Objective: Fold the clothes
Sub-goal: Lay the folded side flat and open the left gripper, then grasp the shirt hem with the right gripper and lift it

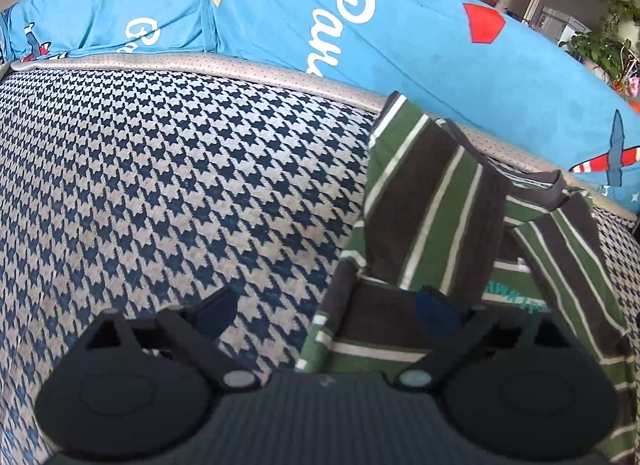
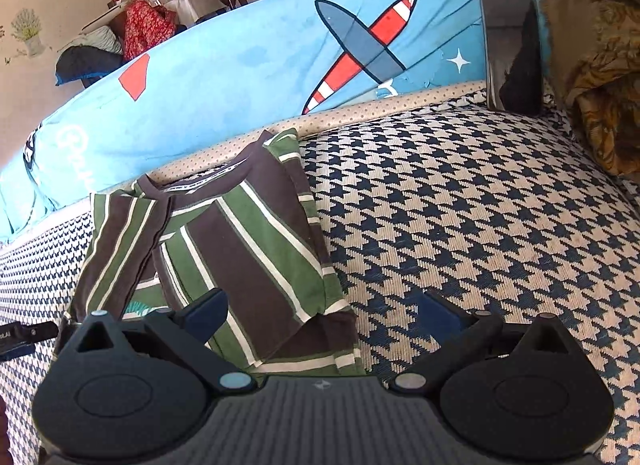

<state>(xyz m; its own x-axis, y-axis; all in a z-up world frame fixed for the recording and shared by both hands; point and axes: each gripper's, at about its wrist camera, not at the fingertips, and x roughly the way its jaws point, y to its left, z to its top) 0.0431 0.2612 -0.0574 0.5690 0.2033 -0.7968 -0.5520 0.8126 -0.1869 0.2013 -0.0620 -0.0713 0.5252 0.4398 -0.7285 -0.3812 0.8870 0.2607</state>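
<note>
A green, brown and white striped shirt [image 1: 440, 225] lies on the houndstooth sofa seat [image 1: 160, 185], both sleeves folded in over its front and the collar toward the backrest. My left gripper [image 1: 326, 313] is open and empty, straddling the shirt's left lower edge. In the right wrist view the shirt [image 2: 240, 241] lies left of centre. My right gripper [image 2: 324, 315] is open and empty over the shirt's lower right corner. The left gripper's tip [image 2: 24, 335] shows at the far left edge.
A blue cushion with plane prints [image 2: 280, 57] runs along the sofa back. A dark tablet-like slab [image 2: 514, 57] leans at the back right beside a brown furry blanket [image 2: 600, 57]. Bare seat [image 2: 480, 205] lies right of the shirt.
</note>
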